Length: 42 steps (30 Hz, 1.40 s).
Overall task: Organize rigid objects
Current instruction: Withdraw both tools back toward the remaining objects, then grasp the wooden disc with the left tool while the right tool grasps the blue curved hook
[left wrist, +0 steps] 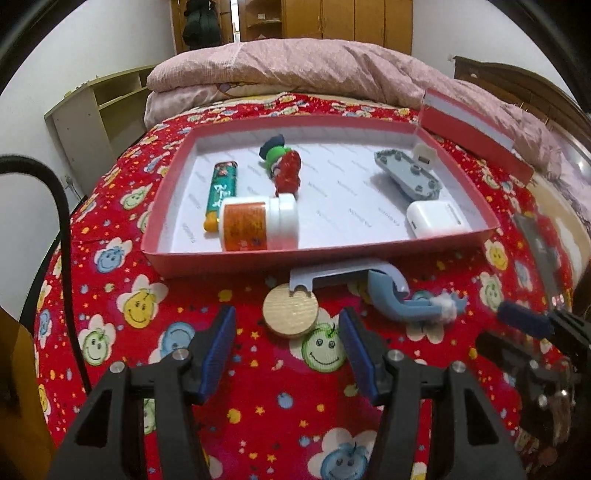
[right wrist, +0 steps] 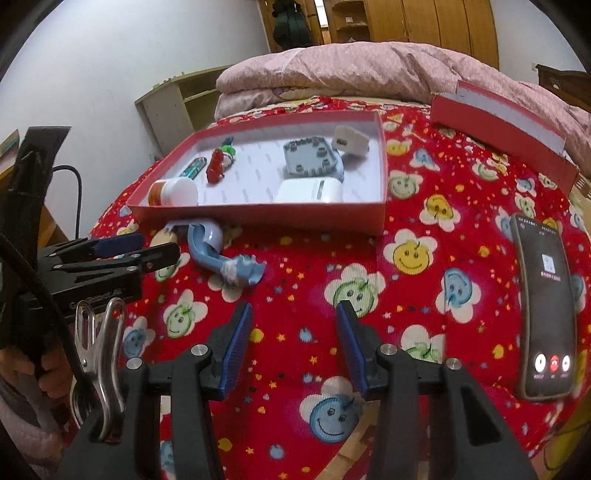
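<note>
Both grippers, left [left wrist: 288,350] and right [right wrist: 293,349], hover with jaws spread and empty over a bedspread [left wrist: 258,406], so the left should straddle the one wooden disc [left wrist: 290,314] squarely before lifting it into the one red box [left wrist: 332,258] holding six items, one blue toy [left wrist: 402,299] alongside.

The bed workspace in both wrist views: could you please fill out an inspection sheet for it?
Surface: red smiley-print bedspread.
Job's things: pill bottle, lighter, toy figure, grey plate, white chargers inside red box; wooden disc and blue plastic tool outside it.
Clutter: phone, box lid.
Grippers: left claw and right claw both open, empty.
Cables: black cable.
Surroundings: pink quilt, wardrobe.
</note>
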Tool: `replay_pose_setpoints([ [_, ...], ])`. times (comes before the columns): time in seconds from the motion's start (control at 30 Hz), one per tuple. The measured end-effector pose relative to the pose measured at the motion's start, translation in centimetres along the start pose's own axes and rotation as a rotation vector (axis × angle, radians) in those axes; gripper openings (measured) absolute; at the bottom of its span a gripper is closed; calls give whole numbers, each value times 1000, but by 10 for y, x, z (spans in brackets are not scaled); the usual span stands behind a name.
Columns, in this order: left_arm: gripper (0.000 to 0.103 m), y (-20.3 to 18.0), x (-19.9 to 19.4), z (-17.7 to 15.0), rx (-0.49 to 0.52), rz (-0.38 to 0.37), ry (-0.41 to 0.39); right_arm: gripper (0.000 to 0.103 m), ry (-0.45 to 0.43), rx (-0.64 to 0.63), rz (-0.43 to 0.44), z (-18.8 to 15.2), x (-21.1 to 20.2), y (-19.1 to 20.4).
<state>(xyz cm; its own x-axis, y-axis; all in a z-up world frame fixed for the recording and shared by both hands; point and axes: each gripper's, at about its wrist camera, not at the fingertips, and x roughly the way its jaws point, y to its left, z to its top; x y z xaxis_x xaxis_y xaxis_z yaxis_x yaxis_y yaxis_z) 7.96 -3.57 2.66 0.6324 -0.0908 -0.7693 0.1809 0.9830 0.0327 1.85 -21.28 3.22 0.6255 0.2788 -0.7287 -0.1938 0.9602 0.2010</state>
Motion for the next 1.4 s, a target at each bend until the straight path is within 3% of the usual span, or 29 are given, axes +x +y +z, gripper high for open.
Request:
replay_pose_setpoints([
  [0.3, 61, -2, 7, 1, -6, 2, -32, 50, -7, -5, 3, -4, 4, 2],
  [0.43, 34, -3, 3, 0, 8, -15, -38, 52, -12, -15, -4, -5, 4, 4],
  [0.47, 33, -3, 2, -1, 10, -19, -36, 52, -13, -15, -5, -5, 4, 4],
  [0.6, 33, 5, -3, -6, -11, -28, -30, 52, -11, -10, -6, -4, 4, 4],
  [0.73, 33, 18, -7, -10, -37, 34, -13, 52, -18, 0, 44, -1, 1, 10],
  [0.97, 33, 46, -12, -21, -93, 56, -3, 52, -60, -122, 58, 19, 5, 37],
  [1.2, 33, 50, -14, -25, -106, 39, -12, 52, 10, -266, 60, 38, 32, 52],
  [1.4, 33, 52, -15, -26, -113, 27, -16, 52, 63, -296, 97, 33, 43, 58],
])
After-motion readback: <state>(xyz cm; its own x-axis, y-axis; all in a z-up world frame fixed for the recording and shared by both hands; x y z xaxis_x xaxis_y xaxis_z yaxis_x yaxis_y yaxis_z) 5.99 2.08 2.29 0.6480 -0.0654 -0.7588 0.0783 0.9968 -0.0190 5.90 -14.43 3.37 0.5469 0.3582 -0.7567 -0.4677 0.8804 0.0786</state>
